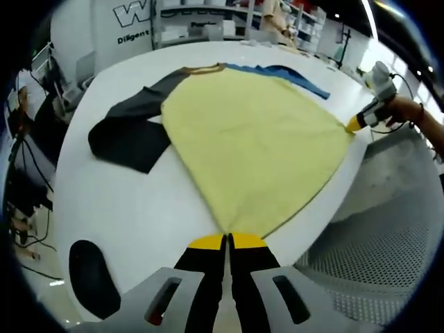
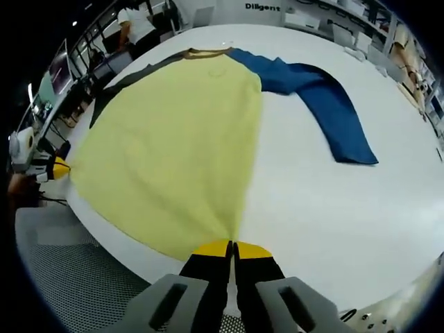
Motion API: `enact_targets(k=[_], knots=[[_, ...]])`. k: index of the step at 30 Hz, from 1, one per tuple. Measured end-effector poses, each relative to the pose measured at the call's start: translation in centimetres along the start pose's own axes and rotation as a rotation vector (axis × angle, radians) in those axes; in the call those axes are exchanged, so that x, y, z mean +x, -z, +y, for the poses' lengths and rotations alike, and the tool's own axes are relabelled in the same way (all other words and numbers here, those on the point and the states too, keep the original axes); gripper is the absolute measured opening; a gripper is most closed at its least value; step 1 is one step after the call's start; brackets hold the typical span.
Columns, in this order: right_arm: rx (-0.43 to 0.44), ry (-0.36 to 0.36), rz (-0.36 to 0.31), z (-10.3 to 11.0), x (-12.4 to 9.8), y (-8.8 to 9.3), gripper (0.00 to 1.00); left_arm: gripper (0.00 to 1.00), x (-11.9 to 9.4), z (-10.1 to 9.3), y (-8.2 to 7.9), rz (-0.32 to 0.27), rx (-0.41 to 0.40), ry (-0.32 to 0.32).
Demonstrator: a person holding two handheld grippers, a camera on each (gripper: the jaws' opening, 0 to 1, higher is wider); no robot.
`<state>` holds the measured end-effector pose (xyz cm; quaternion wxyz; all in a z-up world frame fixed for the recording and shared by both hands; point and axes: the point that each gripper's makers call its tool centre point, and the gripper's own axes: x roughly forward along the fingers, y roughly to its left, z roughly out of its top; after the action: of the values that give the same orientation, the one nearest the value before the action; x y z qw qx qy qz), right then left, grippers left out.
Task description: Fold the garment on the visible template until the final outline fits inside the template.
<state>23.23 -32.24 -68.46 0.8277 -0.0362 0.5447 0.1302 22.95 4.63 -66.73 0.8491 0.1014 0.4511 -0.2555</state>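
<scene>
My left gripper and right gripper each clench a hem corner of the yellow shirt at the white table edge. Uneven lifting could skew the fold, I judge.

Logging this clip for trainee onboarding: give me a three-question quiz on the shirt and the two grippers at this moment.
1. True or false: the left gripper is shut on the yellow shirt at a hem corner.
2. Which sleeve lies on the right gripper's side? A) dark grey sleeve B) blue sleeve
3. Fill in: the shirt lies spread on a ___ table.

Key: 1 true; 2 B; 3 white.
</scene>
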Motion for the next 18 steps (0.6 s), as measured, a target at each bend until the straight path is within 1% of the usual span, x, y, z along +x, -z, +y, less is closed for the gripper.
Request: enact_targets(k=[6,12,18], knots=[[0.043,-0.018,-0.028,-0.12,-0.01,0.03,0.0,0.0,0.4,0.03,0.37,0.005,0.007,-0.022],[0.001,-0.016,-0.041,0.08,0.03,0.0,0.0,0.0,0.47,0.14,0.49,-0.003,-0.01,-0.039],[-0.02,0.001,-0.028,-0.13,0.0,0.01,0.0,0.0,0.39,0.0,0.55,-0.017,-0.031,-0.049]])
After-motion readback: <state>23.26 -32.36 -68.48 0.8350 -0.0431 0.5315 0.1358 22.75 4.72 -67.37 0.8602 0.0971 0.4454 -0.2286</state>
